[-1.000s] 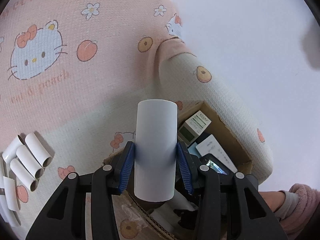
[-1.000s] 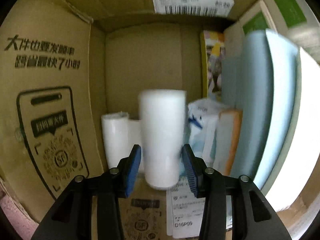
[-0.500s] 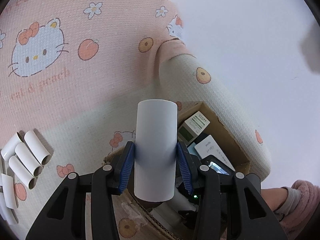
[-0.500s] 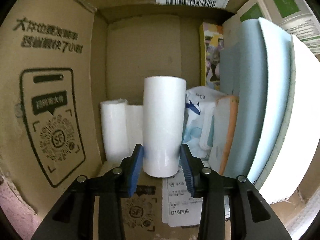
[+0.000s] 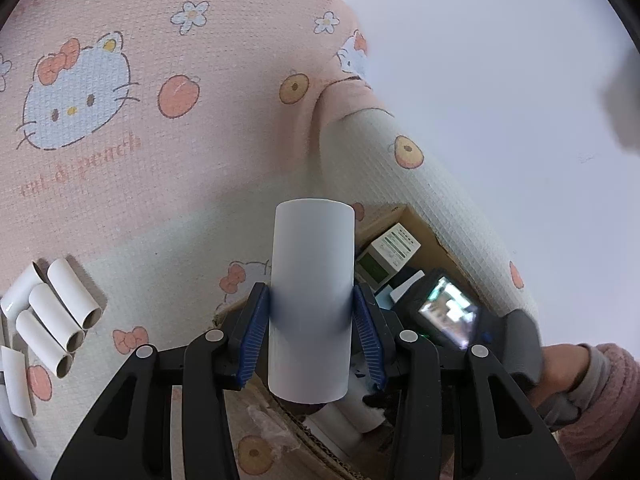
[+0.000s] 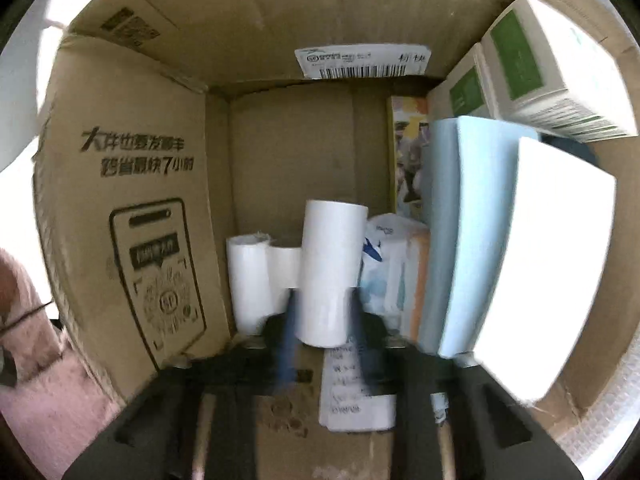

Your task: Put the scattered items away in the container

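Left gripper [image 5: 312,340] is clamping a white paper tube [image 5: 312,300] upright between its blue pads [image 5: 253,336], jaws closed to the tube's width, hovering over the bedding beside the cardboard box [image 5: 424,236]. Just past it the right gripper's body with its lit screen [image 5: 448,316] is sitting over the box opening, a pink-sleeved hand [image 5: 576,376] holding it. Left of the gripper, loose white tubes [image 5: 60,316] are lying side by side on the Hello Kitty blanket [image 5: 160,120]; white wall [image 5: 500,80] is showing behind.

Right gripper [image 6: 322,320] is reaching down inside the cardboard box [image 6: 120,220], its fingers motion-blurred on either side of a second white tube [image 6: 330,272]; cannot tell whether the pads are touching it or parted. Another white roll [image 6: 250,280] is standing just left of that tube. To the right, a plastic-wrapped packet [image 6: 392,264], pale blue and white flat boxes [image 6: 480,232] and green-labelled cartons [image 6: 532,68] are leaning against the wall. A shipping label [image 6: 362,62] is stuck on the far flap.
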`<action>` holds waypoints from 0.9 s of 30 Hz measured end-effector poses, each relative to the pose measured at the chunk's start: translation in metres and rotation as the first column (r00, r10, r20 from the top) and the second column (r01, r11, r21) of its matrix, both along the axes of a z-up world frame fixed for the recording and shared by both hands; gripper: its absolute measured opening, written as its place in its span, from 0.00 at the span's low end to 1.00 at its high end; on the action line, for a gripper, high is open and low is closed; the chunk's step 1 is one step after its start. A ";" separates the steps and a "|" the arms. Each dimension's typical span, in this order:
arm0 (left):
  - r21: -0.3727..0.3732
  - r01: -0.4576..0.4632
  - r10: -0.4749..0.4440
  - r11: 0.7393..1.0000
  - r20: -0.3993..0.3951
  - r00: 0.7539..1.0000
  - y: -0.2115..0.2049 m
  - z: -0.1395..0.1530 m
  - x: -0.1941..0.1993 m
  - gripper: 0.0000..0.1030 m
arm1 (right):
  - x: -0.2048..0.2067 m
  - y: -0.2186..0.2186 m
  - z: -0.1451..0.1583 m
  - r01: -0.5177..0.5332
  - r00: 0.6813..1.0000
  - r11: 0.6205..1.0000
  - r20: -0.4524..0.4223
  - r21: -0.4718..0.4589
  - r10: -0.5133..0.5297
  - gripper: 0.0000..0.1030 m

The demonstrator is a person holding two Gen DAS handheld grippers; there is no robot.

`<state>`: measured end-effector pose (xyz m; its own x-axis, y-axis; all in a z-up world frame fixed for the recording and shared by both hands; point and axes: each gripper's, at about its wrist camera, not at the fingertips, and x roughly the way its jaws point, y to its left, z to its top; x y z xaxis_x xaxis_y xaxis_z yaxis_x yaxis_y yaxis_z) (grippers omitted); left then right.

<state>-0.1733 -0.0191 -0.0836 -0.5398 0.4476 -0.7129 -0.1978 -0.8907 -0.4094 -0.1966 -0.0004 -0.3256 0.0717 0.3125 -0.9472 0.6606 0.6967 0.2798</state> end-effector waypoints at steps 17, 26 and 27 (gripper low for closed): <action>0.040 0.017 -0.018 0.999 0.027 0.999 0.002 -0.012 -0.006 0.46 | -0.033 0.019 -0.063 -0.012 0.994 0.986 -0.101 0.167 0.029 0.01; 0.049 0.006 -0.007 0.999 0.027 1.000 0.000 -0.012 -0.007 0.46 | -0.045 0.003 -0.015 -0.100 0.987 0.994 -0.133 -0.038 0.094 0.01; 0.052 0.007 -0.009 0.999 0.030 1.000 0.000 -0.012 -0.007 0.46 | -0.047 0.003 -0.025 -0.122 0.978 0.991 -0.177 -0.048 0.111 0.01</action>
<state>-0.1802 -0.0193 -0.0957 -0.5146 0.4884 -0.7047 -0.1918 -0.8667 -0.4606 -0.2441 0.0029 -0.3502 -0.1289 0.2527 -0.9589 0.6089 0.7834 0.1246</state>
